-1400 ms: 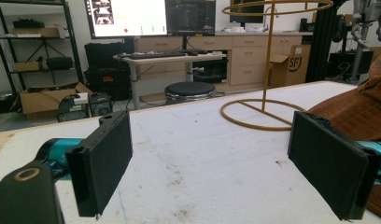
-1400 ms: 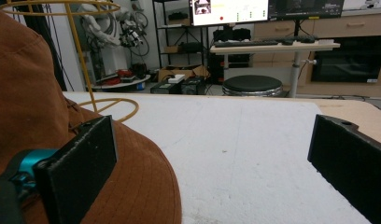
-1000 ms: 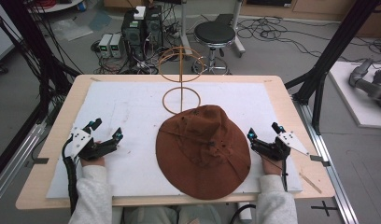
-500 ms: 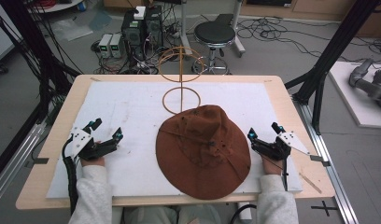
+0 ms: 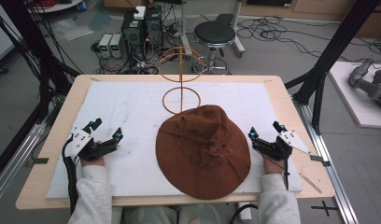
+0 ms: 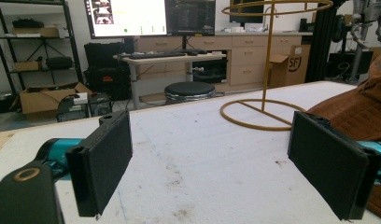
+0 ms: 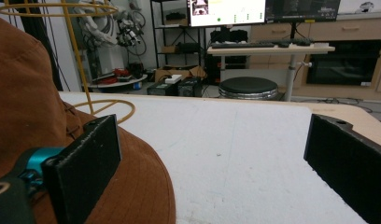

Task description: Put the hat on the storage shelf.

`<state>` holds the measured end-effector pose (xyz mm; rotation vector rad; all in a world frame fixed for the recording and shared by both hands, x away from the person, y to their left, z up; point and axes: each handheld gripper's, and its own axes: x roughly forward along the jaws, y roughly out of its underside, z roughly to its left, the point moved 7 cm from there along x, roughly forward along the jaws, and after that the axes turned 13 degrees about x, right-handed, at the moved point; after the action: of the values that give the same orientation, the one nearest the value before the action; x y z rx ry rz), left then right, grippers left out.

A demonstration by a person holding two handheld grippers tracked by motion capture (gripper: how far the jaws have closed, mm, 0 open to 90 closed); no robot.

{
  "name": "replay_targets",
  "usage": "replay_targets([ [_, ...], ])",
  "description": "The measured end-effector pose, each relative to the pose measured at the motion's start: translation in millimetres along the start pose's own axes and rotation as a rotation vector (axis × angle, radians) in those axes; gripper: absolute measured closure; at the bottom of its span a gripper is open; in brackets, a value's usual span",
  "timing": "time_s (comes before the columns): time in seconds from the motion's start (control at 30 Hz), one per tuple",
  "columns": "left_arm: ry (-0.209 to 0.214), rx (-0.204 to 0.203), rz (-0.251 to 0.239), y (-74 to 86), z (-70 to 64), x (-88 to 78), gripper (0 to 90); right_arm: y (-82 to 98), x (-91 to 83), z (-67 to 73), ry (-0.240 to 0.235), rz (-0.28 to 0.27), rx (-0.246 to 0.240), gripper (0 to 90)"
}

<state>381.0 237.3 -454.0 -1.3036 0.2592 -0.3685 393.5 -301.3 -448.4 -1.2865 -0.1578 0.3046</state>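
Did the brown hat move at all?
No. The hat lies just where it was a second ago, its far edge still overlapping the stand's base ring in the high view.

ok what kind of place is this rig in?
Looks like a robotics or data-collection lab: monitors on a workbench, computer towers and loose cables on the floor, and a black frame post beside the table.

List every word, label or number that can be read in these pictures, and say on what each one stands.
"SF", in dark letters on the cardboard box beside the wooden drawers, in the left gripper view.
The text on the monitor and on the second monitor is too small and blurred to read.
The brown hat bears no readable label.
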Motion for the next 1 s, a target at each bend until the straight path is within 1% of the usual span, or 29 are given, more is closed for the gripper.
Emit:
replay_targets([
  [0.17,0.001,0.0,0.001,0.0,0.0,0.0,14.3,-13.0,-4.0,8.5,-0.045,-0.023,-0.003,3.6],
  [0.2,0.001,-0.001,-0.001,0.0,0.0,0.1,14.3,-17.1,-5.3,11.3,-0.059,-0.033,-0.015,3.7],
  [0.3,0.001,-0.001,-0.001,0.0,0.1,0.0,14.3,-25.6,-7.1,18.5,-0.102,-0.039,-0.027,4.5],
  [0.37,0.001,-0.001,-0.001,0.0,0.0,0.0,14.3,-29.4,-6.9,22.5,-0.121,-0.036,-0.037,4.5],
  [0.4,0.002,-0.001,-0.001,0.0,0.0,0.0,14.3,-30.8,-6.9,24.8,-0.132,-0.026,-0.038,4.5],
  [0.43,0.001,-0.001,-0.001,0.0,0.0,0.0,14.3,-32.7,-6.3,26.3,-0.138,-0.03,-0.048,4.5],
  [0.5,0.001,-0.002,-0.001,0.0,0.1,0.0,14.3,-35.7,-5.5,30.7,-0.167,-0.024,-0.046,4.5],
  [0.6,0.0,-0.003,-0.001,0.0,0.1,0.0,14.3,-38.2,-5.3,36.9,-0.194,-0.011,-0.045,5.0],
  [0.77,0.0,-0.004,-0.001,0.1,0.1,0.0,14.3,-43.0,-3.6,45.0,-0.227,0.0,-0.06,5.4],
  [0.9,0.002,-0.003,0.0,0.0,0.1,0.1,14.3,-47.7,-2.5,50.0,-0.252,0.01,-0.058,6.4],
  [0.93,0.002,-0.003,-0.001,0.1,0.0,0.0,14.3,-48.8,-1.6,52.1,-0.261,0.023,-0.053,6.4],
  [1.0,0.0,-0.003,-0.002,0.0,0.1,0.2,14.3,-50.0,-0.8,55.0,-0.275,0.033,-0.061,8.0],
])
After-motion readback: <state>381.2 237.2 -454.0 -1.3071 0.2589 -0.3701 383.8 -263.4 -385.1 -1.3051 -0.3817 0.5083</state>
